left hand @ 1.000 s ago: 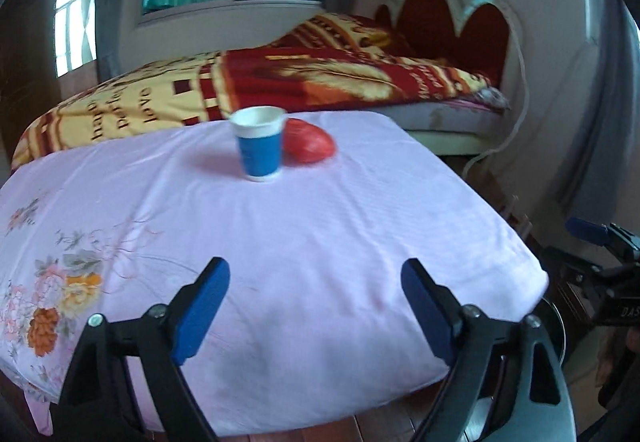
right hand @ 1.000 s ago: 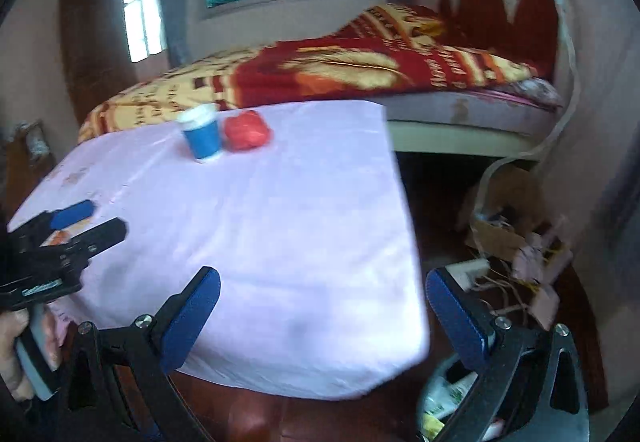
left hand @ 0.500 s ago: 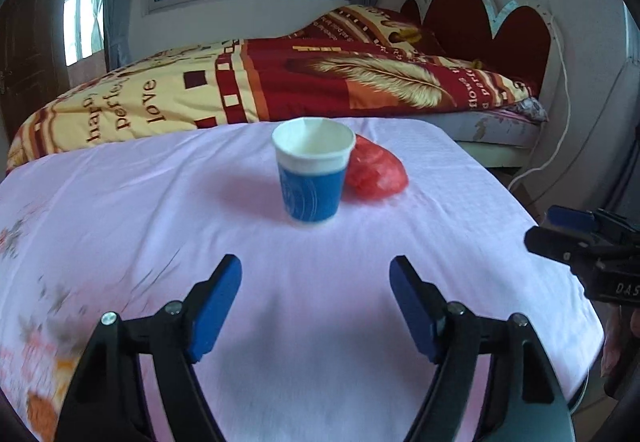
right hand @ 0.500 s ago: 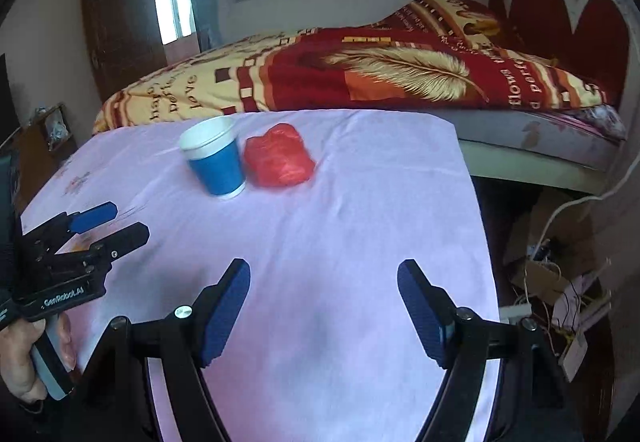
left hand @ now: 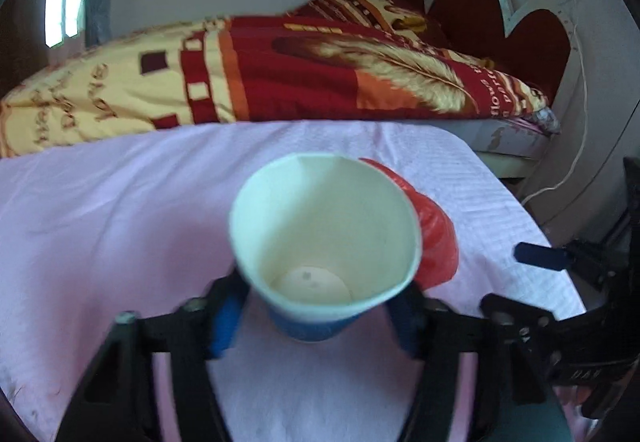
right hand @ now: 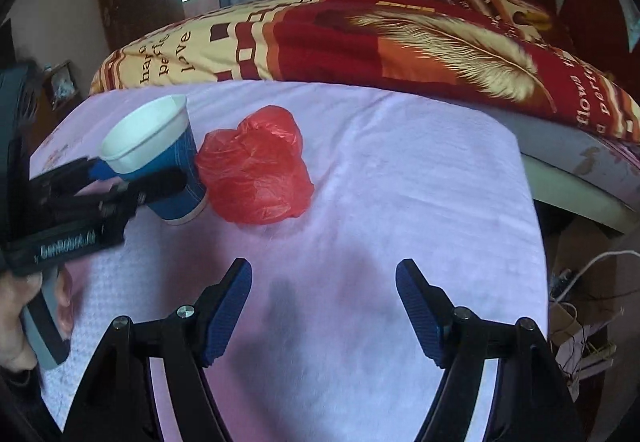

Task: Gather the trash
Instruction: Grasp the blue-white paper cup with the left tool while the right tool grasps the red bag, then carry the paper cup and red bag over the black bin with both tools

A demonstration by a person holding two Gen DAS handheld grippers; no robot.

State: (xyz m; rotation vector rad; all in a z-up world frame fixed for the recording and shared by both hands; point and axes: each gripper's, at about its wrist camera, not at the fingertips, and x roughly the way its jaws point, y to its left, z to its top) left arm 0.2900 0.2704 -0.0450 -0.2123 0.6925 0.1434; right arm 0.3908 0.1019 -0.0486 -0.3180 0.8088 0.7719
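Straddling the paper cup (left hand: pixel 324 242) with the left tongs (left hand: pixel 316 312), blue pads at either side of its blue lower wall, cup tilted toward the camera on the pink-clothed worktop (right hand: pixel 400 182); contact with the wall not clear, so cannot tell whether gripped or only bracketed; judged light, thin and easily crushed, rim already bent out of round, so best taken low on the stiffer base with a gentle squeeze; looks empty inside, little spill risk; touching the cup's side, the crumpled red plastic bag (right hand: pixel 254 178), soft, slippery, near weightless, best pinched at a raised fold near its top; right tongs (right hand: pixel 324 310) spread wide and holding nothing, hovering near the bag over bare cloth; readable writing: "love" and "perfe" on the bed's quilt (right hand: pixel 360 38); pale lettering on the left tool's body, too blurred to read.
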